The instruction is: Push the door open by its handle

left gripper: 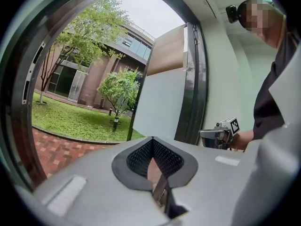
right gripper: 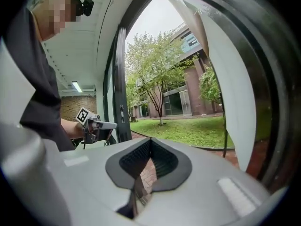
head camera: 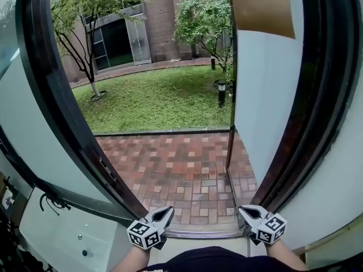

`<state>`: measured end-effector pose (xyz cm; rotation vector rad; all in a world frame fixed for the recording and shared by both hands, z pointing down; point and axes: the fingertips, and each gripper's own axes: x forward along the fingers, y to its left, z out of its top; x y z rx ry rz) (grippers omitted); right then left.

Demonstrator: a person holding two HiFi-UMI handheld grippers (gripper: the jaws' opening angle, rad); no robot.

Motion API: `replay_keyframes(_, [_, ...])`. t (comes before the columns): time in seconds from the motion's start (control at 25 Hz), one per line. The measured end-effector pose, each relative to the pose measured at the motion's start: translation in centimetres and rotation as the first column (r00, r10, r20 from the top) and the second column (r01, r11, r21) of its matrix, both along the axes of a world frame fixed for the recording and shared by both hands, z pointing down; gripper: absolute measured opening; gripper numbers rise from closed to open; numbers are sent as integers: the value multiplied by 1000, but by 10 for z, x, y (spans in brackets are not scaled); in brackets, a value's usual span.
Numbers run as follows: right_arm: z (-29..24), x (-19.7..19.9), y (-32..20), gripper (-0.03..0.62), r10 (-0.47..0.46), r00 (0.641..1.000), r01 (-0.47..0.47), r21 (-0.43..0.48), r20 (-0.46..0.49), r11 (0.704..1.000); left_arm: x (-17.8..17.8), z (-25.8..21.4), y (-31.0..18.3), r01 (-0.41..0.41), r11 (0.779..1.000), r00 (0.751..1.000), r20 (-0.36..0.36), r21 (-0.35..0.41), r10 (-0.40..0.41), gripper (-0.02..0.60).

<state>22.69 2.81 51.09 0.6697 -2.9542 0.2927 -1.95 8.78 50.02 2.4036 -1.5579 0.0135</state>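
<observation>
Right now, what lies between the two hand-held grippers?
Head view: only the threshold and brick paving between the left hand-held gripper and the right hand-held gripper.

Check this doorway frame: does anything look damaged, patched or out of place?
The right door leaf looks odd: its pane is white and opaque, with a brown board across the top, like a patch. A loose black cable hangs at lower left.
</observation>
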Motion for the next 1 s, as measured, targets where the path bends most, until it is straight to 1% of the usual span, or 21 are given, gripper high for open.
replay_keyframes(0.16, [-12,-6,8,0,40,998,-39,-13,44,999,-12,-11,-2,-43,998,999,10,35,43,2])
replay_keyframes(0.24, [-12,-13,14,0,50,997,-47,-48,61,998,-23,-12,6,-55,998,998,10,29,55,2])
replay_keyframes(0.28, [-9,-15,19,0,54,997,-51,-62,55,997,-28,-11,14,-57,998,998,11,24,57,2])
replay_keyframes(0.36, [-1,-20,25,0,66,997,-64,-76,31,995,-41,-6,30,-52,998,999,10,18,52,2])
replay_keyframes(0.44, [-2,-32,25,0,71,997,-70,-68,20,995,-57,-2,38,-41,999,999,7,12,41,2])
replay_keyframes(0.64, [-8,-70,29,0,29,1000,-29,-34,-3,999,-92,6,50,-9,1000,1000,-9,-5,9,2])
replay_keyframes(0.76, [-10,-79,24,0,14,1000,-14,-21,-17,1000,-97,5,46,-5,1000,1000,-13,2,5,2])
replay_keyframes(1.0, [-11,-73,13,0,30,999,-30,-20,-12,999,-90,5,40,-25,1000,1000,-3,-1,25,2])
